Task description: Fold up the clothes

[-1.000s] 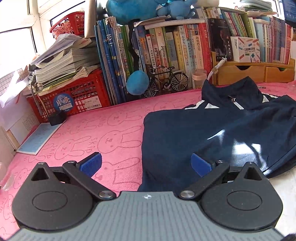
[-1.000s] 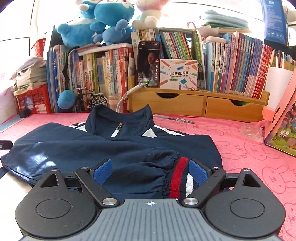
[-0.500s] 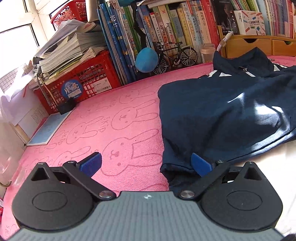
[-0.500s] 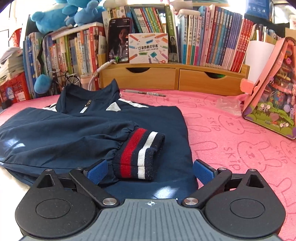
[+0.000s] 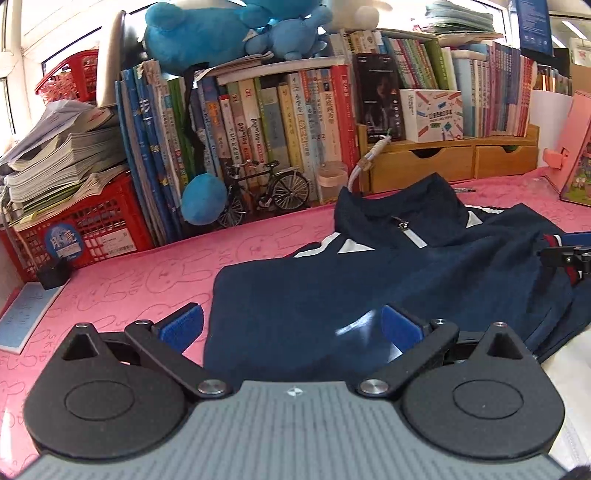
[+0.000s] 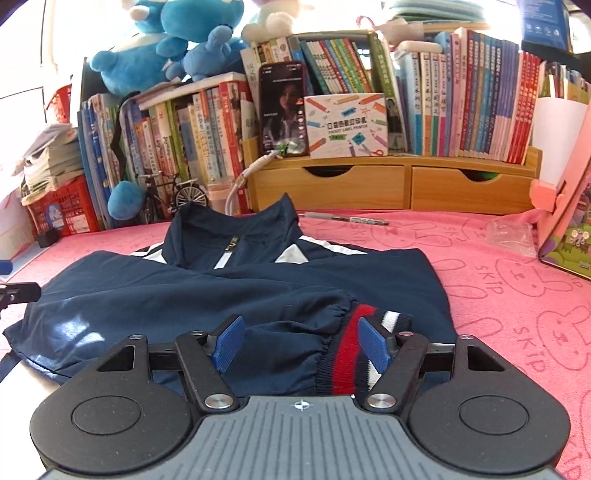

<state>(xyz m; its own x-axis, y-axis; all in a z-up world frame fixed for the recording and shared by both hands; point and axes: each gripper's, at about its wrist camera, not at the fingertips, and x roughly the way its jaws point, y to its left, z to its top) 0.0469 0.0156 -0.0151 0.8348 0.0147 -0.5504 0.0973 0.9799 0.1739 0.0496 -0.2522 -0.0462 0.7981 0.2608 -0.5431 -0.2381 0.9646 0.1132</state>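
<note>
A navy zip jacket (image 5: 369, 280) with white shoulder stripes lies on the pink bunny cloth (image 5: 129, 280), collar toward the books. It also shows in the right wrist view (image 6: 221, 284), with a sleeve folded across its front and a red, white and navy striped cuff (image 6: 351, 350). My left gripper (image 5: 291, 326) is open, its jaws either side of the jacket's near left corner. My right gripper (image 6: 301, 345) is open, narrower than before, with the sleeve end and cuff between its blue pads (image 6: 373, 345).
Books (image 6: 461, 92), a wooden drawer unit (image 6: 388, 184), a phone (image 6: 282, 110) and blue plush toys (image 5: 207, 33) line the back. A red crate (image 5: 85, 225) with papers stands left. A model bicycle (image 5: 266, 192) stands by the books. A pink toy case (image 6: 569, 229) stands right.
Both grippers have lifted and moved forward over the jacket. The right gripper's jaws have narrowed around the sleeve cuff. The left gripper now straddles the jacket's left corner.
</note>
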